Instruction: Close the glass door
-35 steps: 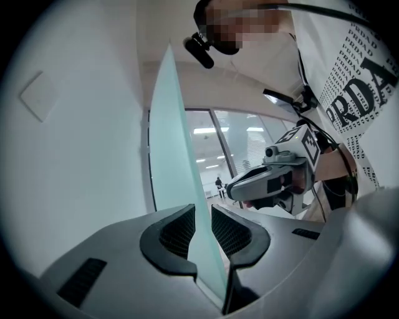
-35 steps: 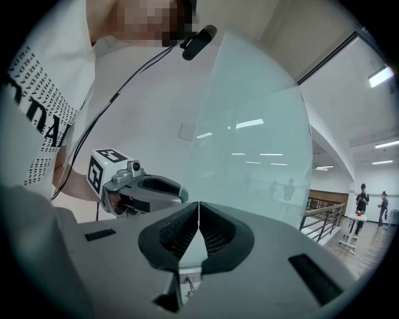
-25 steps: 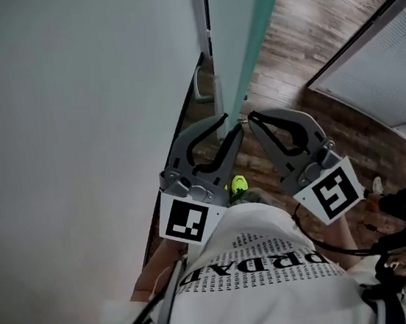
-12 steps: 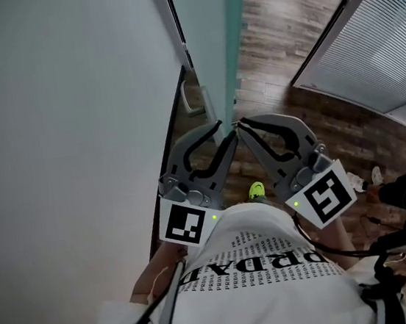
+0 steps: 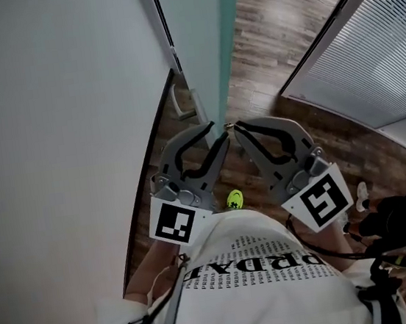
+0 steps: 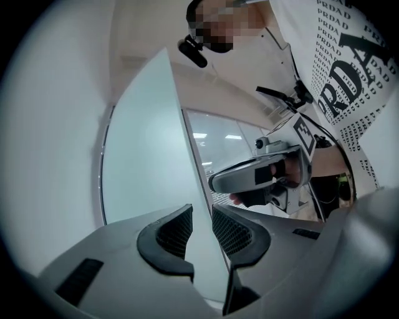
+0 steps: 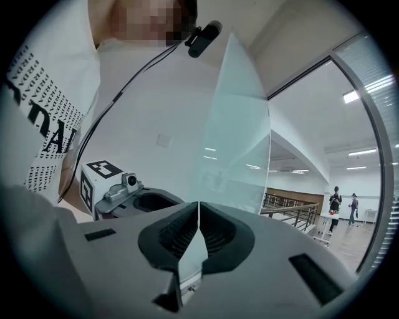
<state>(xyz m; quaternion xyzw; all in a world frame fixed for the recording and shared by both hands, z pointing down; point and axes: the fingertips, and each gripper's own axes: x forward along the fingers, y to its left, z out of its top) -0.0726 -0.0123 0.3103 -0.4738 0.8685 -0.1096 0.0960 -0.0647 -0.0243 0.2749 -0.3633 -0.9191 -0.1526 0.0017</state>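
Observation:
The glass door [image 5: 203, 46] is a frosted pane seen edge-on, running up from my two grippers; a metal handle [image 5: 197, 106] shows low on its left face. My left gripper [image 5: 218, 131] reaches the door's free edge from the left. In the left gripper view its pads [image 6: 174, 227] stand a narrow gap apart with the glass door [image 6: 149, 156] edge between them. My right gripper [image 5: 235, 126] meets the same edge from the right. In the right gripper view the right gripper [image 7: 199, 219] has its pads together, tips against the glass door [image 7: 237, 137].
A white wall [image 5: 52, 140] fills the left side. Wooden floor [image 5: 282, 28] lies beyond the door, bounded on the right by a glazed partition with blinds [image 5: 373, 46]. My foot in a bright green shoe [image 5: 234, 200] is below the grippers. Two people [image 7: 336, 199] stand far off.
The door's edge and both grippers have shifted a little left and up in the head view, and more of the blinds partition shows at right. Jaw states look unchanged.

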